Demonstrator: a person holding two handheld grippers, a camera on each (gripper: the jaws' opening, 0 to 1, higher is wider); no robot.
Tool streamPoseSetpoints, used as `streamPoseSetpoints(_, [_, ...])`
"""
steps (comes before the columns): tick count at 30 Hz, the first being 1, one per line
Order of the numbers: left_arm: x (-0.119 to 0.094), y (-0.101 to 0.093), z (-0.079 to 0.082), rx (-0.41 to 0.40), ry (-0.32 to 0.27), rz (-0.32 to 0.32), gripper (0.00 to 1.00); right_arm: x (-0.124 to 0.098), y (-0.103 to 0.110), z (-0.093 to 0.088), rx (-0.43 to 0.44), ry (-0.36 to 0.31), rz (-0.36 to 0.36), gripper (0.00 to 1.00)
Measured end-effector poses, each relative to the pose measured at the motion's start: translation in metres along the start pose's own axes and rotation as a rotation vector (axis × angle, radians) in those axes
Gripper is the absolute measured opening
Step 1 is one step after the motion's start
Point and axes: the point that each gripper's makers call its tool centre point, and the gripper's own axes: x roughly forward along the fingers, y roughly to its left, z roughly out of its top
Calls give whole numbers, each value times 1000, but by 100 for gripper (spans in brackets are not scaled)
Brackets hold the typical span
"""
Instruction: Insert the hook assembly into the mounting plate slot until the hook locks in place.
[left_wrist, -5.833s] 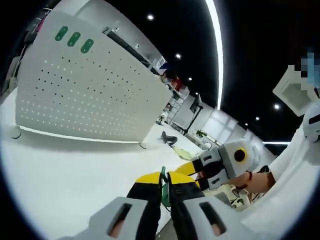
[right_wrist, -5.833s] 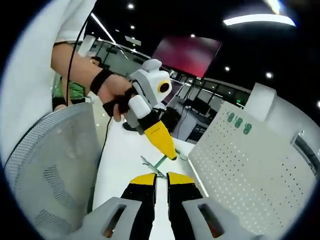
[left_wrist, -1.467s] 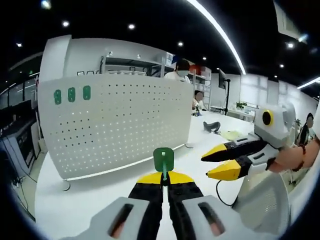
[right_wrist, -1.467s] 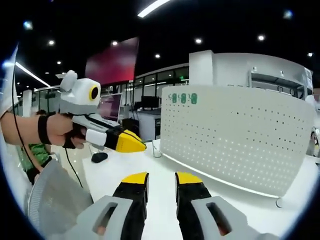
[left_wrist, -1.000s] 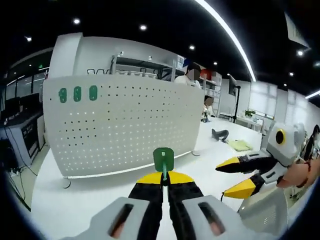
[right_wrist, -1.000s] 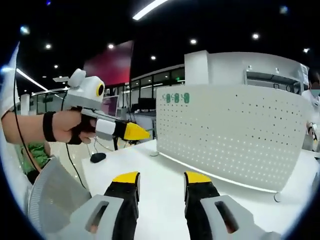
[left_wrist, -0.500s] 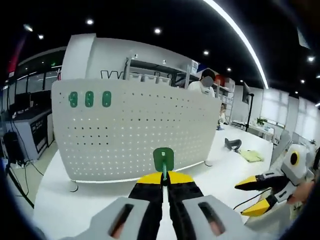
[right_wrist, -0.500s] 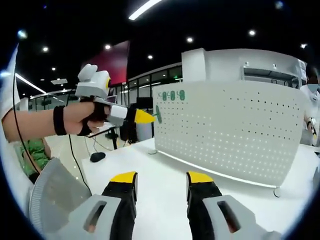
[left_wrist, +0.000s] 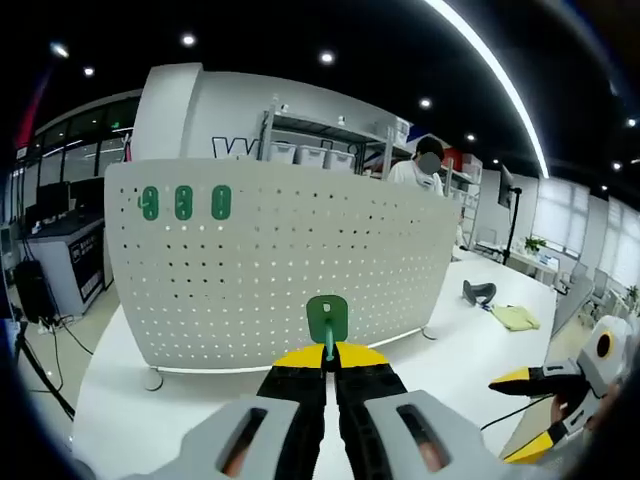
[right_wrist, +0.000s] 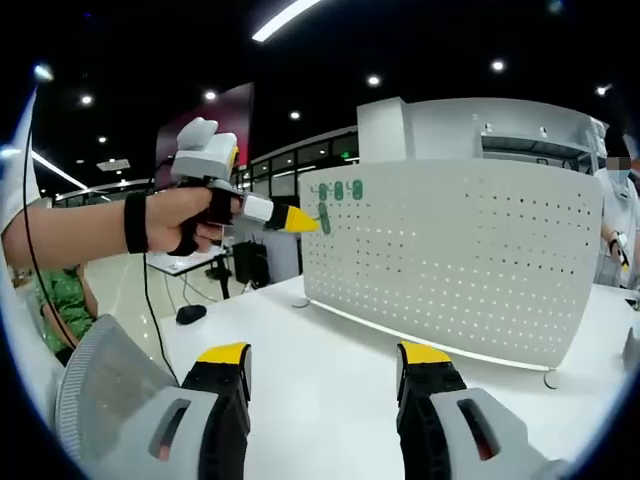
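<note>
The left gripper view is looking level along its own claw (left_wrist: 329, 362), squarely facing the white perforated plate (left_wrist: 280, 270) standing on the surface (left_wrist: 120, 400). The right gripper view is sitting farther back and off to one side — facing the same plate (right_wrist: 460, 260) obliquely. Both are sharing the plate, the surface and each other's claw.

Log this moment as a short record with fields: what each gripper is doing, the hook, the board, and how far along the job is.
left gripper: shut on green hook, raised toward the board
right gripper: open, holding nothing
pegboard: white, standing upright on white table
hooks on board: three green hooks near one top corner
progress: held hook not yet inserted, apart from the board
</note>
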Motion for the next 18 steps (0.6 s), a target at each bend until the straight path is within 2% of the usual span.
streamPoseSetpoints(5, [7, 7, 12, 11, -8, 25, 2, -4, -1, -2, 7, 2, -2, 60])
streamPoseSetpoints(18, [18, 16, 29, 45, -9, 75, 2, -9, -5, -3, 6, 5, -2, 59])
